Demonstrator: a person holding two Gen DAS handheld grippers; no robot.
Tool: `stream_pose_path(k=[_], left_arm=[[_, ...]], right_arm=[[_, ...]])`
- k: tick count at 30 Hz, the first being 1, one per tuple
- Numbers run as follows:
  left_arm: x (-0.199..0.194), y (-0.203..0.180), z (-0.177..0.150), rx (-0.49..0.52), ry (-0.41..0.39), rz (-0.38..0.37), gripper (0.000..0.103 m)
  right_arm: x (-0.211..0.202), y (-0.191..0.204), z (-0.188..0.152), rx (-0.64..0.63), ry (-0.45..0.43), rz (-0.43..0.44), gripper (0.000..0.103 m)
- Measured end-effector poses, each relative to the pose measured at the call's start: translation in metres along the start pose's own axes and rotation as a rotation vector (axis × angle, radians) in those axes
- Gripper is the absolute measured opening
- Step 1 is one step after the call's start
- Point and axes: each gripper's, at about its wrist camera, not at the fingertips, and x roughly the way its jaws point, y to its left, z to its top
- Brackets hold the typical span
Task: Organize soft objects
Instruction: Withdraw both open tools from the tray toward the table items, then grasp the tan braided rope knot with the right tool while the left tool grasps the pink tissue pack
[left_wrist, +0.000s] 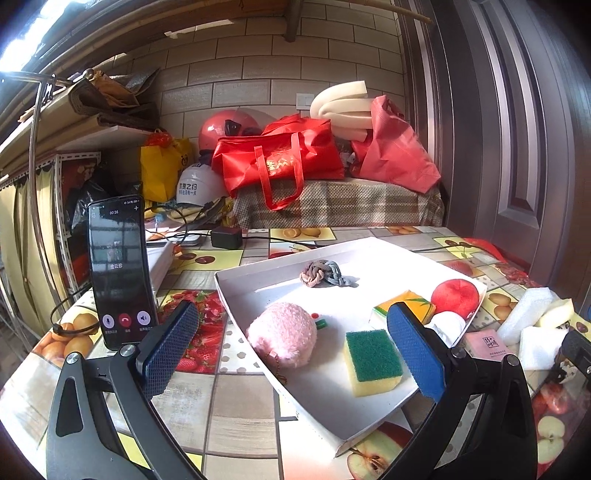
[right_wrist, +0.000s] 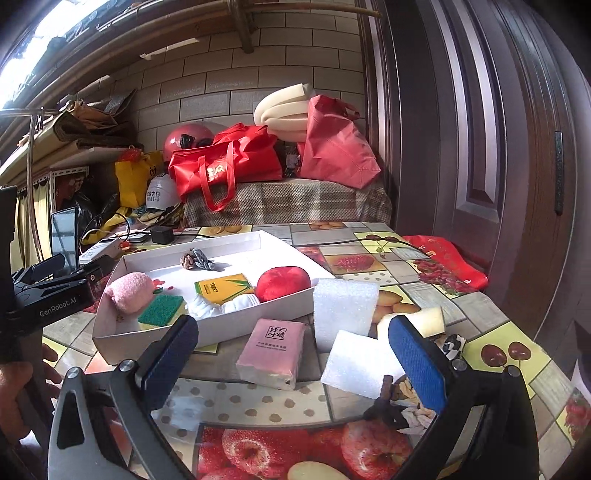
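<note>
On the left gripper (right_wrist: 55, 295) I read "GenRobot.AI", its jaws spread wide over the white tray (left_wrist: 369, 251) holding the green-topped sponge (left_wrist: 373, 360). My right gripper (right_wrist: 295, 363) gaped empty above the pink tissue pack (right_wrist: 273, 352), whose small print stayed illegible.

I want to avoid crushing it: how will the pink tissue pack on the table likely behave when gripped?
The pink tissue pack looks plastic-wrapped with soft, bulging sides, so it will probably squash under the pads and may be slightly slippery. It lies flat, so it is unlikely to roll. The right gripper is open wide enough to straddle it.
</note>
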Motion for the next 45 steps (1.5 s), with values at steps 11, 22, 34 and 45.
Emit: stream_pose_path(k=[11,22,34,45], left_arm=[[-0.015,-0.045,-0.007,0.118,0.081,-0.276,0.103],[-0.004,-0.131,-0.027,0.331,0.293,-0.383,0.103],[0.034,-0.181,-0.033,0.313,0.460,-0.405,0.092],[0.068,-0.200,-0.036,0.260,0.551,-0.340,0.053]], right_arm=[[-0.004,-0.100,-0.017,0.086,0.257,-0.059,0.103],[0.059,-0.064,-0.034,-0.028,0.541,-0.004,0.062],[0.027,-0.108,-0.035,0.180,0.462,0.071,0.022],[0.023,-0.115,-0.035,0.239,0.448,0.113,0.022]])
